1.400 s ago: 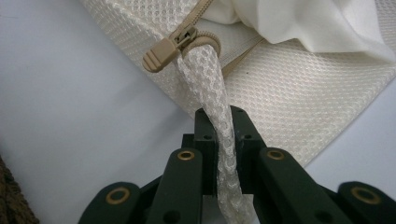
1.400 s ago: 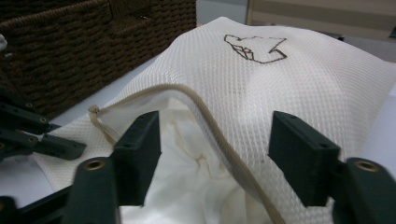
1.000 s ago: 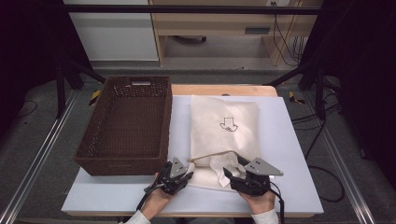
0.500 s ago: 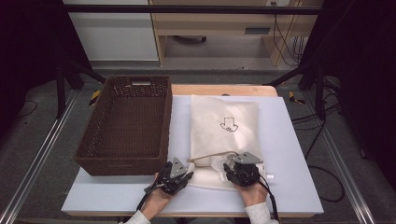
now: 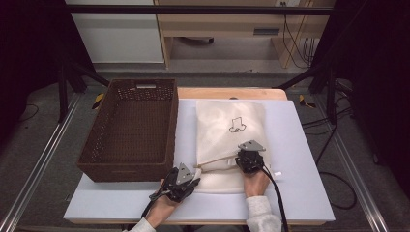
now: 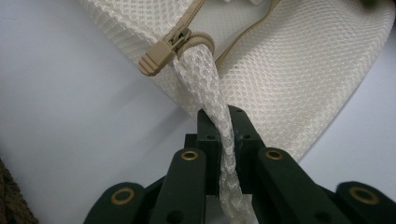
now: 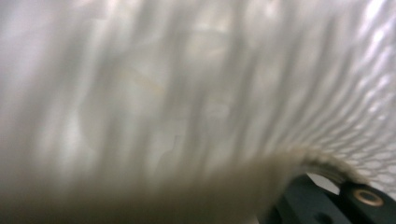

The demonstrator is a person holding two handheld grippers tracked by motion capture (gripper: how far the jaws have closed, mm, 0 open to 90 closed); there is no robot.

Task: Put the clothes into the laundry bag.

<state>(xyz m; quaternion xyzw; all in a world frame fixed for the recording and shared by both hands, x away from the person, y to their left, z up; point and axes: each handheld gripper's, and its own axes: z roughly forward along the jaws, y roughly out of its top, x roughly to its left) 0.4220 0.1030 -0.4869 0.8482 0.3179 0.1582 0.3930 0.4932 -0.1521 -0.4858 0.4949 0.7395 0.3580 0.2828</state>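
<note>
A cream mesh laundry bag [image 5: 231, 145] lies flat on the white table [image 5: 300, 159], slightly right of centre, its long axis running from the near edge toward the far edge. A small dark line drawing marks its upper face toward the far end. A brown woven basket [image 5: 130, 129] stands on the left half of the table, just beside the bag's left side and not touching it.

The left gripper [image 5: 181, 180] sits at the bag's near left corner, close to the near edge of the table. In the left gripper view its jaws are clenched on a twisted strip of the bag's mesh [image 6: 212, 100], which runs up between them to the tan zipper pull [image 6: 164, 51] at the corner of the bag. The zipper tape [image 5: 217, 159] runs as a taut tan line across the bag from that corner toward the other hand.

The right gripper [image 5: 250, 159] rests on the bag's near right part, at the far end of that tan line. Its jaws have just been closing. The right gripper view is blurred: mesh cloth lies pressed close before the camera, with a tan edge crossing low in front of the jaws. Whether the pads grasp the cloth cannot be told.

A small white tab [image 5: 276, 172] projects from the bag's right edge beside the right hand.
</note>
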